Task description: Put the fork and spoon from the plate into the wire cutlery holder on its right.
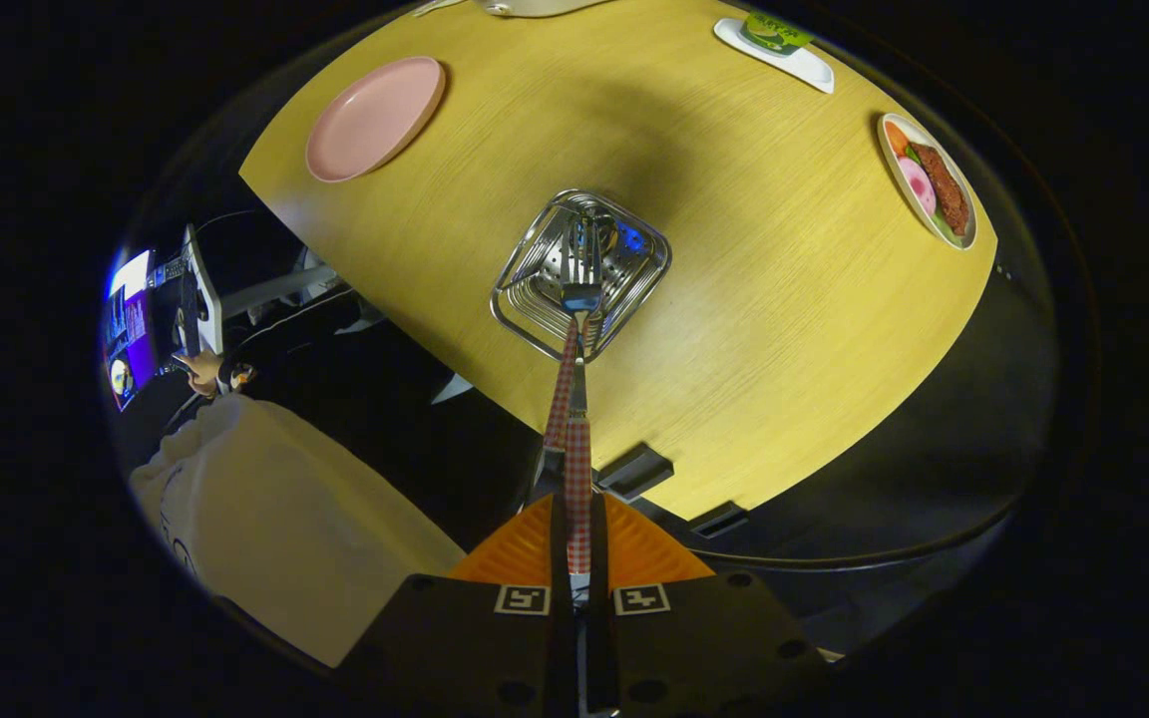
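Note:
I look straight down on a wooden table (784, 299). My gripper (577, 504) is shut on the red-checked handle of the fork (580, 269), which hangs tines-down over the open top of the square wire cutlery holder (535, 299). A second red-checked handle (562, 384), apparently the spoon's, rises out of the holder and leans beside the fork's neck; its bowl is hard to make out inside the wires. The pink plate (375, 118) lies bare beyond the holder, on the far side of it from the table's near edge.
A plate of food (929, 179) and a white tray with a green tub (774, 45) sit further along the table. A black clamp (634, 469) grips the table's near edge. A person's light sleeve (265, 519) and hand (200, 371) are beside a screen (131, 329).

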Demonstrator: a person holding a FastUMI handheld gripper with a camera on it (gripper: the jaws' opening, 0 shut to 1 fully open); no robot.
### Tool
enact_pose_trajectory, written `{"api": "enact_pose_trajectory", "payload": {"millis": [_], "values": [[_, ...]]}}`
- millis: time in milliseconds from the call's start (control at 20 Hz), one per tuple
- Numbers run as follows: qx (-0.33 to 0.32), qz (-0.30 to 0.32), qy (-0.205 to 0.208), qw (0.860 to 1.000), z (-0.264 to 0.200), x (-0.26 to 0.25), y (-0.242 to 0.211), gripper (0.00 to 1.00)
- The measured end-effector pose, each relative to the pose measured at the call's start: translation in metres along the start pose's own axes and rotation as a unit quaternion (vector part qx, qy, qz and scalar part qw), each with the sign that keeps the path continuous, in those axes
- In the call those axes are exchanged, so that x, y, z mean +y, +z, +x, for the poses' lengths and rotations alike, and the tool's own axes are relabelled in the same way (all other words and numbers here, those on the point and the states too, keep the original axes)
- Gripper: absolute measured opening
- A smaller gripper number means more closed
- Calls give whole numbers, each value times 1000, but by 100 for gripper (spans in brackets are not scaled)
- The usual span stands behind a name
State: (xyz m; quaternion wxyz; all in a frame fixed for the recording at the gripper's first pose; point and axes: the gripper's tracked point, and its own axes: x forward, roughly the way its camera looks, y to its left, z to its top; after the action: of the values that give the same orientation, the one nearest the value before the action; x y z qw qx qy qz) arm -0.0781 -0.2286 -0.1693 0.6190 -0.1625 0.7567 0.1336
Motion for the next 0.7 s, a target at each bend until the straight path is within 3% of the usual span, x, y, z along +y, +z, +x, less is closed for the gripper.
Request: {"api": "enact_pose_trajectory", "payload": {"millis": [700], "values": [[6,0,2,1000,-4,-3,26,15]]}}
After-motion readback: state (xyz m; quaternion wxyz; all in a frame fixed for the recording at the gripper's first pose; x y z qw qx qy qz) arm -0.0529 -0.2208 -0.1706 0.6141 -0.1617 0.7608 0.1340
